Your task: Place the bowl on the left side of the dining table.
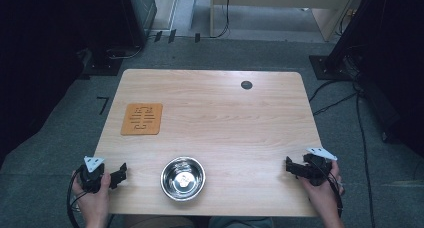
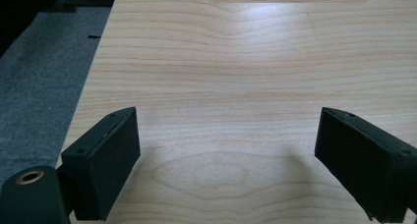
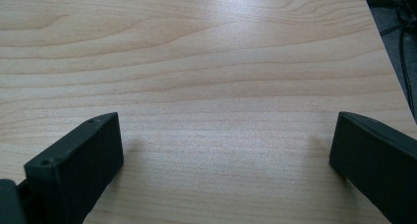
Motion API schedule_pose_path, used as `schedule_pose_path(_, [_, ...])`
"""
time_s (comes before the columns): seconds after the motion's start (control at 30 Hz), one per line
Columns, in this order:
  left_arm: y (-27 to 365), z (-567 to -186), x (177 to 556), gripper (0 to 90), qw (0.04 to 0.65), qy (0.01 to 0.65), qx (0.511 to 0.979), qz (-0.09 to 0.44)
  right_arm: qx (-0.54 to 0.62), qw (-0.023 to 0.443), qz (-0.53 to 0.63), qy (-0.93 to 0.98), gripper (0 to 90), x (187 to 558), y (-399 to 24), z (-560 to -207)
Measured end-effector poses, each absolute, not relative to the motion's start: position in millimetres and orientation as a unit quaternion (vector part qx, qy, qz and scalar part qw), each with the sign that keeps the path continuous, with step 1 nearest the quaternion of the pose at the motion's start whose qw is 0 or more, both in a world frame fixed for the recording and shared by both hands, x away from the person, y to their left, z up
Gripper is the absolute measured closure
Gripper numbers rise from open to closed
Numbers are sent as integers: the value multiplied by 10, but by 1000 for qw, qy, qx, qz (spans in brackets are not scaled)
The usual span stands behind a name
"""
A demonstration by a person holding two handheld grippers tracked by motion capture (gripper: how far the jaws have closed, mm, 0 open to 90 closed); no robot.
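Steel bowl point(image 1: 183, 178) at the table's point(image 1: 225, 118) near edge, midway between both grippers — nothing blocking it.
Orange mat point(image 1: 142, 119) sits far-left, well apart. Left gripper point(image 1: 119, 174) and right gripper point(image 1: 288, 166) rest at the near corners, a hand on each, jaws wide apart and empty — pointing inward toward the bowl.

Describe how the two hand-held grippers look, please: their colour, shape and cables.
Both are black. The left claw and the right claw each carry a pale grey three-cornered plate on top. Each has two flat, blocky black jaws with small screw holes. A black cable trails from each towards the person. The forearms show no sleeves.
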State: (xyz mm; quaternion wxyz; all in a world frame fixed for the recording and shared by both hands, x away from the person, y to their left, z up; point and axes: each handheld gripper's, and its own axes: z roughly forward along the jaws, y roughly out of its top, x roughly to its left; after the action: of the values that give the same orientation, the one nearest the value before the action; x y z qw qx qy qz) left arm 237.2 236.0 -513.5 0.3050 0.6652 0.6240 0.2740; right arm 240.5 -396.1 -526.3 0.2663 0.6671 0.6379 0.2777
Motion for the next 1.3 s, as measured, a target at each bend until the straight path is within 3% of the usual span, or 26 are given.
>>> schedule_pose_path(1.3, [1753, -4884, 2220, 97, 373, 577, 685, 240, 667, 266, 278, 638, 0, 2405, -3961, -5263])
